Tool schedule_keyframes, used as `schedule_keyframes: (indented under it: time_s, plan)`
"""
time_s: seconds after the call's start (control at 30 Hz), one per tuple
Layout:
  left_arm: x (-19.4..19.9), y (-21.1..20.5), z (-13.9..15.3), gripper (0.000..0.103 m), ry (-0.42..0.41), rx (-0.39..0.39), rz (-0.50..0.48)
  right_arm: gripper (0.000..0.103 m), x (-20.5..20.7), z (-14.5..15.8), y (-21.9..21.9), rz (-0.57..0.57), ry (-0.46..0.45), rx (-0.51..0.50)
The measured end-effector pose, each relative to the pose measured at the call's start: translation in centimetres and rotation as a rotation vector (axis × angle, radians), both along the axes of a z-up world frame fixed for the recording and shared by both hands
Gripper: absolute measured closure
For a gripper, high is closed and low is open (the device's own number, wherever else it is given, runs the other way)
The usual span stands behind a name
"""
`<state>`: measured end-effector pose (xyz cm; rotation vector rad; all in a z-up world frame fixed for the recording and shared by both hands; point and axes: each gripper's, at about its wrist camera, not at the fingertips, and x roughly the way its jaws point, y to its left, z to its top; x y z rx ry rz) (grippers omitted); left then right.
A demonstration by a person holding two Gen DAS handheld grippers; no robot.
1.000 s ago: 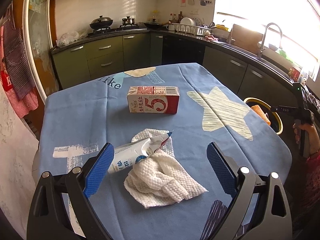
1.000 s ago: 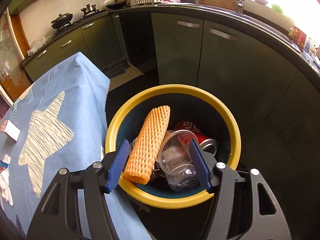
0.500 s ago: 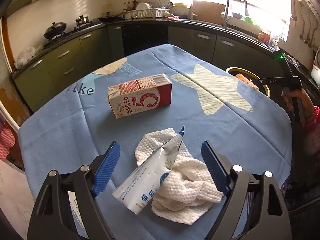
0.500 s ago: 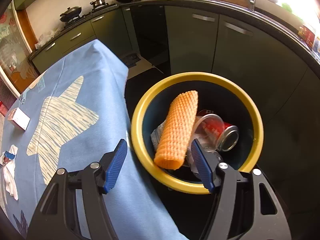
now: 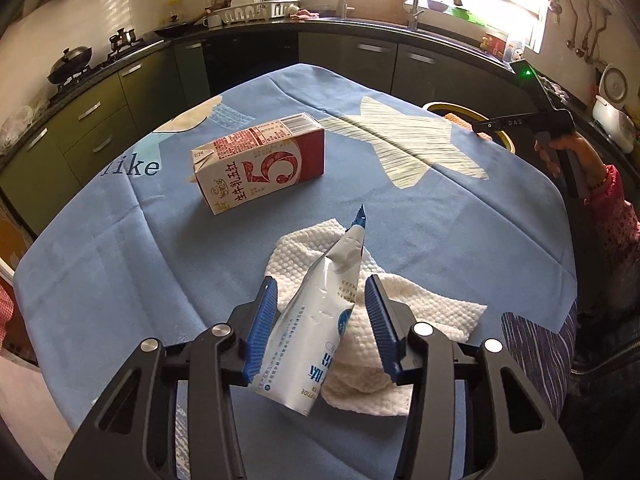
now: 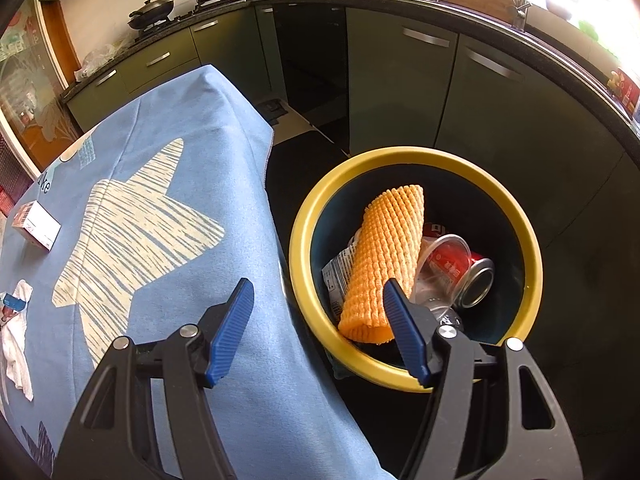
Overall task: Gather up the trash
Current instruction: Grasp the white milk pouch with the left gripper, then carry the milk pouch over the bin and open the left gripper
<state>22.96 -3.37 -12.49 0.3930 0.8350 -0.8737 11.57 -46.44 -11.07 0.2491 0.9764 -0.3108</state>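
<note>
The bin [image 6: 416, 272] beside the surface [image 6: 168, 184] already holds some trash: an orange cloth [image 6: 384, 260], a red can [image 6: 464, 276], a clear cup [image 6: 436, 256] and a wrapper [image 6: 338, 272]. So part of the collecting looks done.

Three things are left on the surface. In the left view, a white pouch [image 5: 316, 320] lies at 6 o'clock, leaning on a crumpled towel [image 5: 400, 308] just under and to the right of it. A red carton [image 5: 260, 164] lies on its side at 11 o'clock, well apart from both.

The left claw [image 5: 320, 320] has just been closing, with the pouch between its pads. The left pad looks to be against the pouch; on the right a narrow gap shows, so the grip looks not yet made.

The right claw [image 6: 320, 332] is released and holds nothing, hanging over the surface's edge with the bin at 1 o'clock.

By my reading, the pouch is the step in hand, then the towel and carton.
</note>
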Motion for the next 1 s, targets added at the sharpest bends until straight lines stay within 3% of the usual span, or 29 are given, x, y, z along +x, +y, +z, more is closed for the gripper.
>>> schedule_keyframes:
  time_s: [0.13, 0.87, 1.0]
  plan:
    - [-0.1, 0.3, -0.1, 0.066, 0.006, -0.007, 0.000, 0.039, 0.1, -0.2, 0.2, 0.007, 0.007, 0.003]
    - [-1.2, -1.2, -0.7, 0.064, -0.077, 0.125, -0.039, 0.033, 0.0, -0.4, 0.3, 0.033, 0.015, 0.008]
    - [-1.0, -1.0, -0.2, 0.071, -0.069, 0.103, -0.034, 0.033, 0.1, -0.4, 0.5, 0.041, 0.013, 0.013]
